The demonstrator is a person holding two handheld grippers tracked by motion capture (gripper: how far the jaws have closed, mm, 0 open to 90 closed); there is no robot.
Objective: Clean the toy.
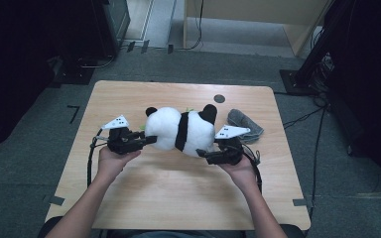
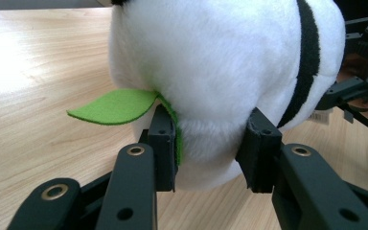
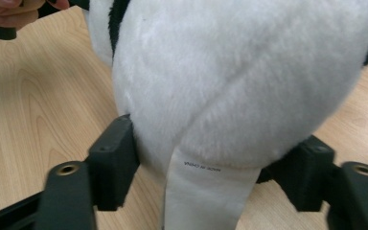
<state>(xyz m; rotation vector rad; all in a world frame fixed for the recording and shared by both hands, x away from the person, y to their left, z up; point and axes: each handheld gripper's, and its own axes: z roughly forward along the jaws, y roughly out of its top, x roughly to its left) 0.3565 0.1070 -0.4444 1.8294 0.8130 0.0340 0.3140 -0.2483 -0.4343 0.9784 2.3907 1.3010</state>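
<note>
A black-and-white panda plush lies on its side in the middle of the wooden table. My left gripper comes in from the left. In the left gripper view its pads pinch a fold of the white fur, and a green felt leaf is caught under the left pad. My left gripper is shut on the plush. From the right, my right gripper holds the other end. Its jaws squeeze the white body just above a white sewn-in label.
A crumpled grey cloth lies just right of the plush, behind my right hand. There is a round cable hole near the table's far edge. Dark stands and cables ring the table on the floor.
</note>
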